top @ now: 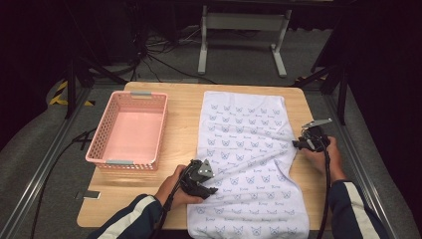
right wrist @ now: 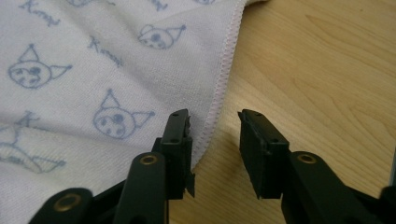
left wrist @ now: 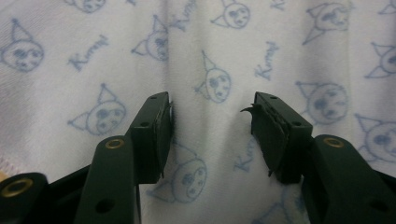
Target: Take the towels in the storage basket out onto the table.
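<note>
Left gripper (top: 211,190) low at the near left edge of the towel (top: 249,149), jaws apart and pointed across the cloth, nothing pinched between them; bare printed fabric in the gap, close under the pads (left wrist: 161,135)

Right gripper (top: 297,145) farther up, at the towel's right edge, jaws likewise apart; one pad (right wrist: 180,140) over the cloth, the other over bare table (right wrist: 317,70), stitched hem (right wrist: 224,70) running between them but not clamped

Towel spread long across the middle and right of the table, near end at the front edge, a few diagonal creases running from one gripper to the other

Judged soft, thin, light and limp: no shape of its own, likely to sag, drag and wrinkle when lifted. Hem the firmest hold, thicker and less likely to slip than a single layer; a deep bite at both side edges, pulled taut between the hands, probably best

Pink basket (top: 128,130) beyond on the left, well apart from the towel
</note>
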Tool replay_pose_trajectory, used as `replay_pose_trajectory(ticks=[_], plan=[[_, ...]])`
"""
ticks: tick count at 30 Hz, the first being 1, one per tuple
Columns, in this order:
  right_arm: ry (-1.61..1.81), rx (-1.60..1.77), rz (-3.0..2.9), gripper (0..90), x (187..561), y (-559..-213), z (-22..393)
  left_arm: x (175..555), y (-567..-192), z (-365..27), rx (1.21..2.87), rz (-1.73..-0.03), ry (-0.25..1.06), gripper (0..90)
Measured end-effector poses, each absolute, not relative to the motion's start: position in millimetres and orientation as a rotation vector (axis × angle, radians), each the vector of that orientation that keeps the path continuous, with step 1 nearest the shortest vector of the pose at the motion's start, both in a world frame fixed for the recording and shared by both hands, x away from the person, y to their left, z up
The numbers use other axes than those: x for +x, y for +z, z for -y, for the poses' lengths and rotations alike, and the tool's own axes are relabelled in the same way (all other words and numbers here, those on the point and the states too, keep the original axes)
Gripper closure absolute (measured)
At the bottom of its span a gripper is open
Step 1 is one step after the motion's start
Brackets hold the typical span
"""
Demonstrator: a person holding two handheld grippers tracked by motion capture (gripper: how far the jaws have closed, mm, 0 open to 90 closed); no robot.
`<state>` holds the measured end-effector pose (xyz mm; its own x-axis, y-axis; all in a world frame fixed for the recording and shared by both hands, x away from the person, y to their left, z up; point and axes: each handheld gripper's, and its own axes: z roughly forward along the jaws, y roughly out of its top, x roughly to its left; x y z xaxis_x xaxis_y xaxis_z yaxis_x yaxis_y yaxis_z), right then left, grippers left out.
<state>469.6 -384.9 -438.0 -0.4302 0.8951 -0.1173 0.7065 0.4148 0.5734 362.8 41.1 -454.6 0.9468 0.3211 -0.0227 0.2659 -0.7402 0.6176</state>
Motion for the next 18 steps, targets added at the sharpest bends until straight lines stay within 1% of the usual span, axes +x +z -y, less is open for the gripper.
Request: replay_pose_trajectory(ticks=[1,2,4,5,6,8,9,10,11,13,14,16,18], plan=[[0.626,1.371,-2.28,58.6,471,-437,384,367,-448,-40,2.398,-0.402,0.151,44.7],[0.664,1.36,-2.287,56.6,473,-434,382,372,-442,-39,2.365,-0.426,0.165,41.5],[0.708,1.358,-2.25,53.3,478,-428,380,392,-433,-34,2.305,-0.508,0.157,32.9],[0.736,1.352,-2.227,52.5,480,-425,378,399,-432,-32,2.293,-0.53,0.178,31.7],[0.751,1.359,-2.211,51.5,482,-423,377,409,-430,-29,2.277,-0.55,0.221,30.9],[0.795,1.359,-2.17,50.9,490,-418,373,435,-428,-23,2.213,-0.631,0.227,30.0],[0.795,1.359,-2.17,50.9,490,-418,373,435,-428,-23,2.213,-0.631,0.227,28.7],[0.813,1.354,-2.144,51.1,494,-416,371,448,-428,-20,2.21,-0.672,0.274,28.7],[0.825,1.349,-2.132,51.5,498,-416,370,455,-428,-20,2.197,-0.704,0.268,29.7],[0.847,1.354,-2.134,49.7,506,-416,370,478,-428,-18,2.163,-0.767,0.32,29.7],[0.848,1.357,-2.119,50.6,511,-416,370,486,-428,-20,2.15,-0.79,0.319,31.5],[0.871,1.349,-2.124,49.2,518,-417,370,501,-430,-21,2.147,-0.839,0.354,31.8],[0.854,1.349,-2.112,51.7,524,-418,369,519,-433,-26,2.14,-0.902,0.347,32.5]])
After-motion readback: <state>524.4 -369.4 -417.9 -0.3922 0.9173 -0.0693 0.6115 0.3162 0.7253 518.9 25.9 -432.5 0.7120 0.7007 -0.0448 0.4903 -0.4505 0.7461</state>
